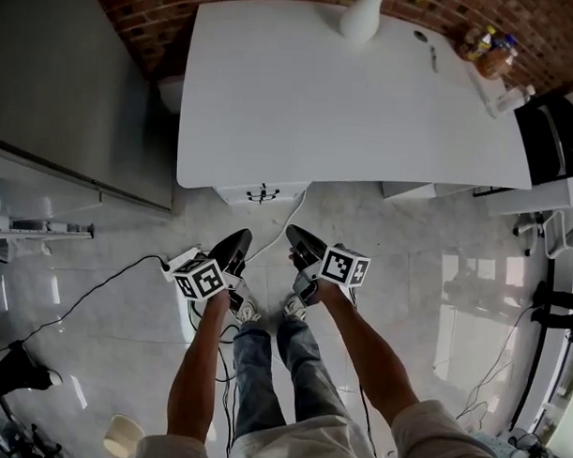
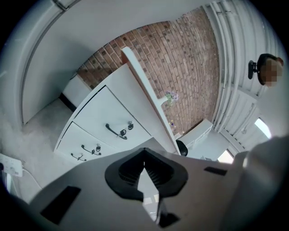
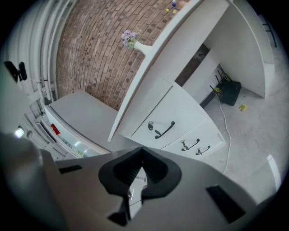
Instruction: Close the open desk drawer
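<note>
The white desk [image 1: 347, 94] stands against a brick wall, with a white drawer unit [image 1: 261, 192] under its front left edge. The unit has three drawers with black handles; the top drawer [image 2: 115, 131] [image 3: 165, 129] and both lower ones look flush with one another. My left gripper [image 1: 242, 236] [image 2: 144, 170] and right gripper [image 1: 293, 233] [image 3: 141, 170] hover side by side over the floor, a short way in front of the unit and pointing at it. Both sets of jaws are shut with nothing between them, and neither touches the drawers.
A white vase [image 1: 361, 15] and bottles [image 1: 490, 52] stand on the desk. A black chair [image 1: 552, 139] is at the right and a grey cabinet [image 1: 76, 85] at the left. A power strip and cables [image 1: 185, 309] lie on the shiny floor by the person's feet.
</note>
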Motion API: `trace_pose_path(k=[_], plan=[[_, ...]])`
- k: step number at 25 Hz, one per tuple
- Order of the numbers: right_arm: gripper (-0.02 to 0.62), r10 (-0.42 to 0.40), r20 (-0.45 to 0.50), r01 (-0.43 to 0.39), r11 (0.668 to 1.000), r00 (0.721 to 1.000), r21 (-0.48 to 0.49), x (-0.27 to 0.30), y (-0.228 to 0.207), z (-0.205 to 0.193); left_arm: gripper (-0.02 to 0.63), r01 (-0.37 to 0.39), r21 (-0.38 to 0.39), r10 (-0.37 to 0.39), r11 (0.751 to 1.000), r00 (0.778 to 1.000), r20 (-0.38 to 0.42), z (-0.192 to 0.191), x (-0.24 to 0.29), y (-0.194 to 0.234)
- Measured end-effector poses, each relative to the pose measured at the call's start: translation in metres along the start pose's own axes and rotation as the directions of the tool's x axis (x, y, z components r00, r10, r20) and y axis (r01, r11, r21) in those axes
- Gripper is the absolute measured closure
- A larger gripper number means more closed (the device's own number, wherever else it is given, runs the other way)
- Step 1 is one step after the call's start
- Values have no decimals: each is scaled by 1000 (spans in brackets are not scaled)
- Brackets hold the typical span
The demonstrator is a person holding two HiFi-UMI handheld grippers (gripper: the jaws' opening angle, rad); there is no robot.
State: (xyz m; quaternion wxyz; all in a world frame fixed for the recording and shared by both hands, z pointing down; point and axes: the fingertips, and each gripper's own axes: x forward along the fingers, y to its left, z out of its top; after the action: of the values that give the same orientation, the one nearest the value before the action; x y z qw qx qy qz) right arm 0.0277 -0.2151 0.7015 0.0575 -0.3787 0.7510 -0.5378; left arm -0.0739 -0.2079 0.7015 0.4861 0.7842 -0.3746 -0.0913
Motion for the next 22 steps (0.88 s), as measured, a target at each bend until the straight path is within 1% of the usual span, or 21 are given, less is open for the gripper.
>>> trace_pose_path(k=[2,4,6,9,11,12,13,15,16,18,19,21,22], plan=[[578,-30,-4,30,998,1000,-50,-10,8,2,594,0,59,1,998,1000,-15,2,-5,-17],[578,-82,-6,80,984,997,-159,-20,18,11,594,-13,170,20,985,999,-39,6,-8,-36],[578,-118,-4,113,957,993,-269,-29,30,19,594,-48,302,69,952,996,-58,12,-13,-53],[578,-150,20,146,909,988,-391,-43,50,28,594,-100,465,143,879,988,-57,24,-23,-78],[578,-168,50,172,863,984,-475,-54,68,37,594,-133,547,171,827,985,-19,36,-30,-98],[578,-170,63,178,839,983,-515,-62,78,40,594,-148,571,178,807,984,5,40,-34,-109],[578,-168,76,182,813,983,-553,-71,89,43,594,-162,585,179,795,983,28,43,-38,-122],[578,-164,105,193,755,981,-627,-92,113,45,594,-174,604,168,778,984,67,45,-48,-150],[578,-162,123,203,720,979,-664,-101,125,48,594,-179,619,161,765,983,85,47,-52,-165],[578,-147,161,218,649,976,-729,-118,153,57,594,-198,655,156,729,980,122,53,-58,-191],[578,-133,173,218,619,976,-755,-126,166,60,594,-206,670,152,714,979,139,57,-61,-203],[578,-102,184,209,571,978,-794,-138,190,65,594,-215,687,140,694,976,164,64,-65,-223],[578,-90,191,209,554,977,-806,-144,200,68,594,-216,690,134,691,976,172,68,-67,-232]])
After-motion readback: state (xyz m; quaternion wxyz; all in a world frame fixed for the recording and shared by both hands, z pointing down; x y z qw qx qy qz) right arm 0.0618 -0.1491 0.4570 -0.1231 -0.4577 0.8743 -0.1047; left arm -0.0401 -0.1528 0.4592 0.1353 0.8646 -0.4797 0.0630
